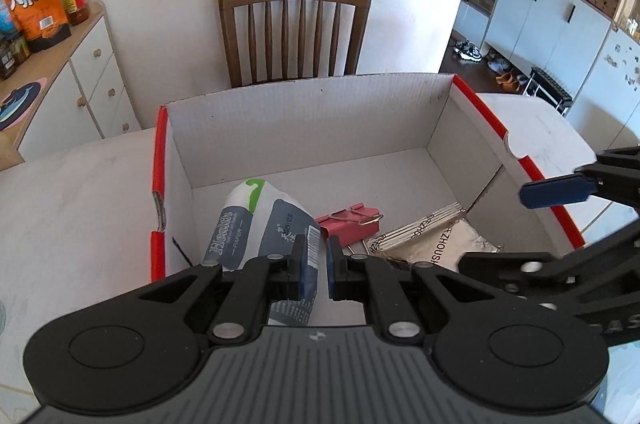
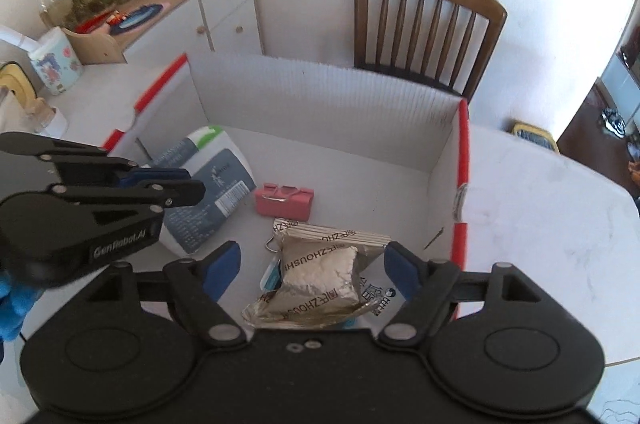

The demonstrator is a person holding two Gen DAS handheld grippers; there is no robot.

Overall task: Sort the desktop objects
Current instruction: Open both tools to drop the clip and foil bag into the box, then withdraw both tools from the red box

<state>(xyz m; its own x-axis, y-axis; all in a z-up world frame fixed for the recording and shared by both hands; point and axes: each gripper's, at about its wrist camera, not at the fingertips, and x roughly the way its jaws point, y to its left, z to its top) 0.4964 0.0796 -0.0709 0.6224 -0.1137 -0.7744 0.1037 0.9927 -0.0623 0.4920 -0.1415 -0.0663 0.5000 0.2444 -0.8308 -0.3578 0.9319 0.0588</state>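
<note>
Foil pouch (image 2: pixel 320 276) lies in box (image 2: pixel 320 87) at its near edge, between wide-open right gripper (image 2: pixel 312 270) pads, untouched; left gripper (image 1: pixel 316 264) clamps tissue pack (image 1: pixel 256 224).

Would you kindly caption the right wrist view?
Open right gripper above foil packet in box.

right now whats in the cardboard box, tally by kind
tissue pack: 1
pink binder clip: 1
silver foil packet: 1
total: 3 in the cardboard box, plus some printed item partly hidden under the foil packet that I cannot identify
</note>
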